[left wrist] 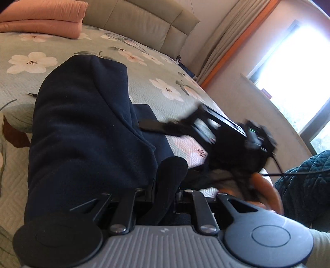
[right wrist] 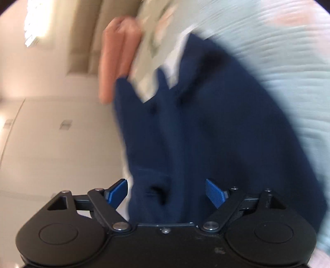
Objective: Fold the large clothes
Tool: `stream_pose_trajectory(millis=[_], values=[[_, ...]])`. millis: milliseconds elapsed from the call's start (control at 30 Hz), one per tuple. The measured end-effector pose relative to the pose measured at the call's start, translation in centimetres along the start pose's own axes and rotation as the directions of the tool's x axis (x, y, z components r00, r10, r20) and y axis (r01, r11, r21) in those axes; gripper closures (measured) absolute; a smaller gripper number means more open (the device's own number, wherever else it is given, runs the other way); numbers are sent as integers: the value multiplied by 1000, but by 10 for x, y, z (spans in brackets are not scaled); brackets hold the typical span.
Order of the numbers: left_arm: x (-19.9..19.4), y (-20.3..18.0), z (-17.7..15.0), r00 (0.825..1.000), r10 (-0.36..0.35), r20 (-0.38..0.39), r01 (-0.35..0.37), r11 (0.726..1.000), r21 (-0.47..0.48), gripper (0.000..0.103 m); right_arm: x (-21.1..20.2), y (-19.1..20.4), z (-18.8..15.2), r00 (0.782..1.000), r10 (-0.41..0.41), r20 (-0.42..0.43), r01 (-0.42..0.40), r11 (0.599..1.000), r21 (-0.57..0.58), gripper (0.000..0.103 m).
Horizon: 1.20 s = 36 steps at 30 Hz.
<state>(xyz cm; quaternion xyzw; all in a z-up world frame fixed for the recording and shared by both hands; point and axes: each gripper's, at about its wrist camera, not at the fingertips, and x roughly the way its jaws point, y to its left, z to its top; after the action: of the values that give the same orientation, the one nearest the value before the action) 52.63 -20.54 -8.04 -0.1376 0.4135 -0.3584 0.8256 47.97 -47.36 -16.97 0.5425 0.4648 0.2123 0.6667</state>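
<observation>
Navy garment lies bunched on the floral bed cover, one piece only, and your left gripper is clamped on a fold of it at the near edge. Your right gripper stands with its two blue pads spread wide, the same cloth between them but neither pad pressing on it; that view is blurred. From the left wrist you see the right gripper just past the garment, smeared. Farther off, one folded stack of pink bedding rests by the padded headboard, and one bright window lies beyond the curtain
</observation>
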Motion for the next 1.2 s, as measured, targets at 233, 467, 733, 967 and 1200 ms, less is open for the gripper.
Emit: stream_pose_trajectory(millis=[233,467,733,967,1200], values=[[-1,-14,11,996,-86,23,86,996,24,88,-13,59,-7,996,-44,75,64,953,-297,67],[50,-66,17,971,-239,-20,240,965,106,87,-106,83,-21,948,-168,271,276,859,-432,68],[99,-74,-25,984,-14,-177,73,942,328,78,-124,15,4,835,-441,330,522,825,-218,56],[-9,-39,11,983,-178,36,175,982,69,68,-127,85,29,777,-424,465,624,617,-479,52],[0,29,3,995,-100,13,101,991,-91,75,-34,135,32,789,-352,504,593,220,-774,63]])
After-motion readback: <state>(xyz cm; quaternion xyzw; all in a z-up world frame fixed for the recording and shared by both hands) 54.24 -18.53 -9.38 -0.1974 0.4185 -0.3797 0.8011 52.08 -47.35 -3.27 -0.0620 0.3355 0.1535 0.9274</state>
